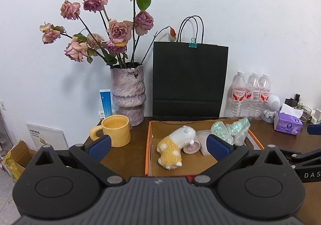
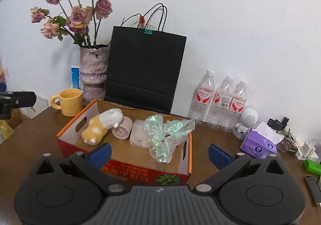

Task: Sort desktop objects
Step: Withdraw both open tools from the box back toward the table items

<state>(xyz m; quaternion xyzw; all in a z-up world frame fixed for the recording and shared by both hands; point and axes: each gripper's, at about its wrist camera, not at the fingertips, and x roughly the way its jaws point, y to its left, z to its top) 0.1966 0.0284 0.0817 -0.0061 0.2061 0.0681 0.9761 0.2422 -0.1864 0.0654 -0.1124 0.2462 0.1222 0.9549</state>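
Note:
An orange-rimmed cardboard box (image 1: 147, 144) (image 2: 76, 122) sits on the brown desk. Inside lie a yellow-and-white plush toy (image 1: 174, 147) (image 2: 102, 126), a pink cup (image 1: 191, 147) (image 2: 122, 129) on its side, a clear plastic container (image 2: 138, 132) and a crumpled iridescent bag (image 1: 232, 128) (image 2: 164, 134). My left gripper (image 1: 158, 146) hovers open just in front of the box, nothing between its blue pads. My right gripper (image 2: 159, 153) is open too, above the box's near wall. A yellow mug (image 1: 117, 132) (image 2: 70, 101) stands left of the box.
Along the wall stand a vase of dried roses (image 1: 128, 92) (image 2: 93, 68), a black paper bag (image 1: 188, 82) (image 2: 144, 70) and three water bottles (image 1: 250, 94) (image 2: 220, 100). A purple tissue pack (image 1: 287, 124) (image 2: 260, 143), small white robot figure (image 2: 247, 120), chargers and a green object (image 2: 312, 165) crowd the right.

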